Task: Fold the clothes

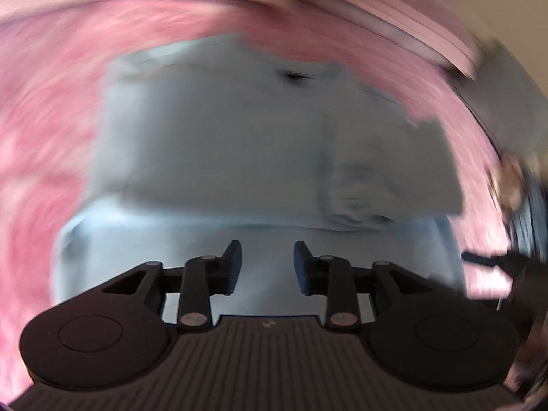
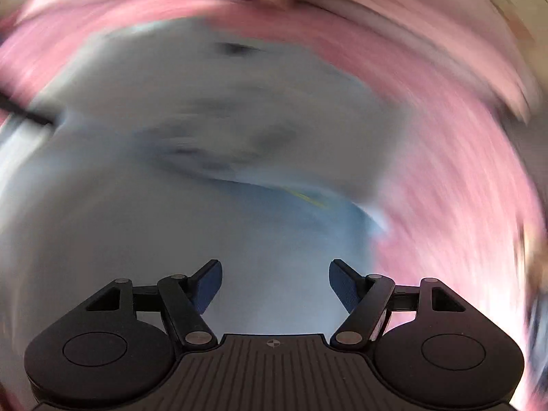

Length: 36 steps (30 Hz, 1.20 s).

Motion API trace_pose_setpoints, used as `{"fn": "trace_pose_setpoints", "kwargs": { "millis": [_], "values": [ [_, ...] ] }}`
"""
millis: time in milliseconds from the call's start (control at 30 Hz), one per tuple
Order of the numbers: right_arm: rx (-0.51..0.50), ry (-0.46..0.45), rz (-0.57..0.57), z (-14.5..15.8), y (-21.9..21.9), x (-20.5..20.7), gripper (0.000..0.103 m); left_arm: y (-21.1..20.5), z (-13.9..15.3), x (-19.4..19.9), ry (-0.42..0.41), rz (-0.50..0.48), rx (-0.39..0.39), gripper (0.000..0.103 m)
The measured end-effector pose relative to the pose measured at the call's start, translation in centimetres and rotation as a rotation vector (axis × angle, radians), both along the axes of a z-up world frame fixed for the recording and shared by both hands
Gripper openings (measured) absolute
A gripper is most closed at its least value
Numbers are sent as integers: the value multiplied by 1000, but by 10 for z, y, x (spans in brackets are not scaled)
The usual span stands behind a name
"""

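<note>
Two grippers over the pale blue garment (image 1: 219, 144) on pink bedding (image 1: 44, 130): left gripper (image 1: 268, 267) apart, right gripper (image 2: 275, 286) wider, both empty.

The pale blue garment (image 1: 212, 144) looks like soft matt cloth, creased at the right of the frame. Under it the pink cover (image 1: 44, 130) looks mottled and fuzzy, though blurred. The left claw (image 1: 267, 265) is matt black plastic with metal rivets; the right claw (image 2: 275, 286) has textured blue pads (image 2: 209, 287).
</note>
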State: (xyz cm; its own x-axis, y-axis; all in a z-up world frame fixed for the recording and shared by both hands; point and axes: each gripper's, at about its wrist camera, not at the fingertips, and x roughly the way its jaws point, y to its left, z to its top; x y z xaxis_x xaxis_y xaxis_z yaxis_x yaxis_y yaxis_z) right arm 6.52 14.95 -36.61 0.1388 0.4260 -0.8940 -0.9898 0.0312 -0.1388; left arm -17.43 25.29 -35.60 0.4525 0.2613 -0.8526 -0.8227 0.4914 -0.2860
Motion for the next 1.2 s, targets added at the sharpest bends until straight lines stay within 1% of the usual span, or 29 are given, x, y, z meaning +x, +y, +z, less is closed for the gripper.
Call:
{"fn": "trace_pose_setpoints", "kwargs": {
  "millis": [100, 133, 167, 233, 267, 333, 433, 467, 500, 533, 567, 633, 700, 767, 800, 867, 900, 967, 1033, 1100, 1167, 1200],
  "values": [
    [20, 174, -324, 4, -11, 64, 72, -11, -1, 40, 52, -174, 98, 33],
    [26, 234, -409, 3, -15, 80, 72, -14, -2, 52, 73, -226, 129, 33],
    [31, 293, -492, 2, -18, 96, 72, -17, -4, 64, 93, -273, 157, 35],
    [40, 365, -590, 0, -25, 114, 72, -23, -8, 87, 118, -358, 204, 37],
    [40, 369, -592, 0, -26, 115, 72, -25, -11, 97, 125, -397, 222, 39],
    [39, 371, -589, 0, -28, 116, 72, -29, -20, 114, 146, -447, 252, 40],
    [38, 375, -585, 0, -31, 118, 72, -32, -33, 130, 199, -476, 311, 37],
    [38, 376, -584, 0, -32, 118, 72, -30, -34, 132, 198, -473, 319, 35],
    [38, 377, -583, 0, -33, 119, 72, -27, -34, 131, 179, -463, 303, 23],
    [38, 378, -582, 0, -34, 120, 72, -22, -32, 128, 145, -437, 278, 14],
    [38, 379, -580, 0, -35, 120, 72, -14, -28, 122, 98, -386, 253, 4],
    [37, 382, -578, 0, -37, 121, 72, 0, -18, 108, -2, -272, 203, 3],
    [37, 384, -575, 0, -39, 123, 72, 15, -3, 75, -136, -74, 168, 3],
    [36, 387, -573, 0, -41, 124, 72, 29, 5, 33, -223, 140, 131, 3],
    [36, 388, -572, -1, -42, 124, 72, 35, 5, 14, -241, 234, 103, 3],
    [38, 374, -559, 0, -41, 123, 72, 43, -4, -18, -239, 364, 30, 3],
    [40, 360, -548, -1, -38, 122, 72, 45, -10, -30, -233, 410, -4, 3],
    [36, 344, -529, -8, -28, 120, 72, 46, -23, -40, -233, 445, -55, 6],
    [39, 335, -515, -11, -22, 116, 72, 48, -35, -49, -236, 479, -101, 13],
    [42, 324, -488, -12, -16, 111, 72, 51, -43, -49, -244, 500, -109, 31],
    [46, 294, -444, -12, -12, 104, 72, 53, -52, -49, -248, 527, -128, 32],
    [49, 273, -416, -12, -10, 101, 72, 56, -53, -50, -272, 539, -139, 30]
  ]
}}
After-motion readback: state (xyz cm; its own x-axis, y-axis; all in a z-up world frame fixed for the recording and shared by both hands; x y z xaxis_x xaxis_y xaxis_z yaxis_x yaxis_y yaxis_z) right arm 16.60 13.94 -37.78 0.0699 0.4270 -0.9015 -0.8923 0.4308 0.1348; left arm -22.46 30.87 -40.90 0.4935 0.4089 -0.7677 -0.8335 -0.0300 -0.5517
